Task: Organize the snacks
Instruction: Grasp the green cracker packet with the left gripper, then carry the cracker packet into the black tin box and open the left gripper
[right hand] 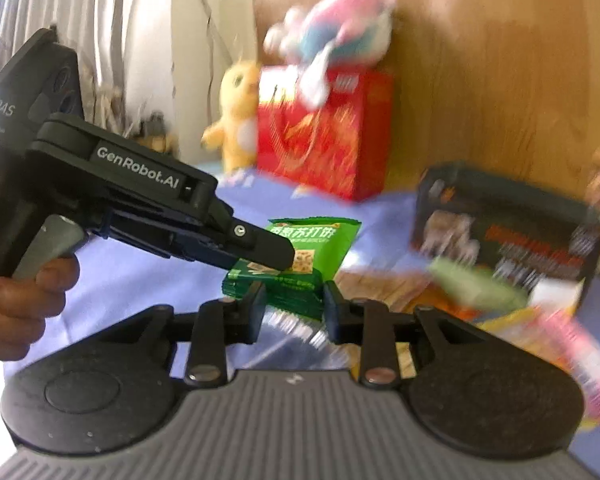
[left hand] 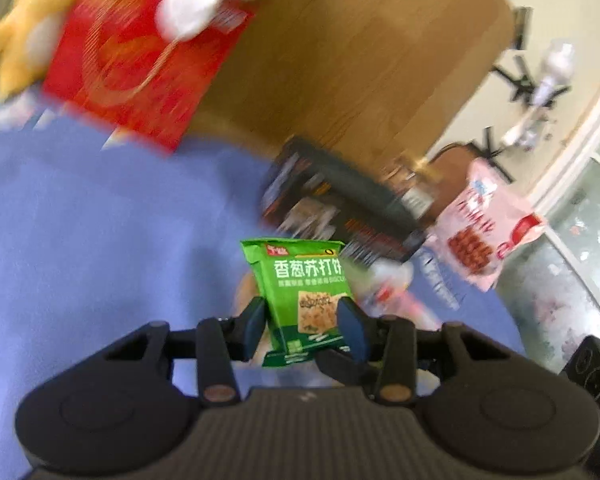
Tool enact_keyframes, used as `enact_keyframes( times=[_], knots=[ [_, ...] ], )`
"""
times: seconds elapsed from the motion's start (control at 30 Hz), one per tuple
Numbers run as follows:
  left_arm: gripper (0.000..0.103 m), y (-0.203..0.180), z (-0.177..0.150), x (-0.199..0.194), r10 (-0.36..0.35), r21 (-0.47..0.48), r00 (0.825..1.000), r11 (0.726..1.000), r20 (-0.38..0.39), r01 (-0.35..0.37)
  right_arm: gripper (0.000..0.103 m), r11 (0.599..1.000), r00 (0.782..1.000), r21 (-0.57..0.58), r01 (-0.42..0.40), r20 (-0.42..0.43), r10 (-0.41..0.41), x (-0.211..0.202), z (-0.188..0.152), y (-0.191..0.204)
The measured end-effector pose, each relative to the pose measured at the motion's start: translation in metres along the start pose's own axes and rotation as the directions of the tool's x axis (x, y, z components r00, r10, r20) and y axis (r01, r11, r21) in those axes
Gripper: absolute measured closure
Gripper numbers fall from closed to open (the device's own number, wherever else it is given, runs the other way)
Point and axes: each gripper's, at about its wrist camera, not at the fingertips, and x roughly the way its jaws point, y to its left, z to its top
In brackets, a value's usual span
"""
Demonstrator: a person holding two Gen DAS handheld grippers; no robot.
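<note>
Gripping a green cracker packet (left hand: 304,292), the left tool (left hand: 305,320) faces a pink bag (left hand: 484,232); only the right view shows the right tool (right hand: 294,304) clamping a second green packet (right hand: 284,288).

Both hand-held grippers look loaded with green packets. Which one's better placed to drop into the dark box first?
Probably the left hand-held gripper: it holds a green cracker packet upright, the dark box just beyond. The right hand-held gripper holds green packets; its box sits off right.
</note>
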Motion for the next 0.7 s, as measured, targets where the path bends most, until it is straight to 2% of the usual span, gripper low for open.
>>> enact_keyframes(
  times=[0.1, 0.2, 0.3, 0.47, 0.53, 0.57, 0.6, 0.7],
  knots=[
    [0.064, -0.034, 0.031, 0.023, -0.035, 0.084, 0.999, 0.996, 0.032, 0.032, 0.070, 0.996, 0.994, -0.022, 0.089, 0.070, -0.087, -0.005, 0.020, -0.027],
    [0.062, -0.062, 0.062, 0.067, -0.082, 0.149, 0.996, 0.986, 0.044, 0.075, 0.070, 0.986, 0.982, 0.043, 0.161, 0.092, -0.164, 0.003, 0.039, -0.073],
    [0.062, -0.076, 0.082, 0.116, -0.101, 0.171, 0.995, 0.981, 0.021, 0.096, 0.070, 0.971, 0.973, 0.102, 0.215, 0.062, -0.222, 0.024, 0.046, -0.116],
    [0.064, -0.075, 0.085, 0.179, -0.056, 0.140, 0.997, 0.988, -0.050, 0.063, 0.067, 0.953, 0.971, 0.183, 0.240, -0.033, -0.238, 0.057, 0.040, -0.159],
    [0.060, -0.074, 0.080, 0.187, -0.031, 0.135, 0.997, 0.990, -0.070, 0.040, 0.062, 0.947, 0.973, 0.225, 0.228, -0.024, -0.229, 0.045, 0.029, -0.165],
    [0.057, -0.073, 0.079, 0.183, -0.030, 0.141, 0.998, 0.989, -0.056, 0.038, 0.057, 0.945, 0.975, 0.244, 0.219, -0.015, -0.222, 0.040, 0.028, -0.169],
    [0.056, -0.073, 0.078, 0.176, -0.032, 0.146, 0.999, 0.989, -0.041, 0.037, 0.057, 0.940, 0.975, 0.266, 0.214, 0.006, -0.223, 0.031, 0.026, -0.172],
    [0.048, -0.063, 0.084, 0.144, 0.005, 0.141, 0.996, 0.990, 0.092, -0.018, 0.057, 0.908, 0.967, 0.357, 0.217, 0.045, -0.249, 0.007, 0.017, -0.186]
  ],
)
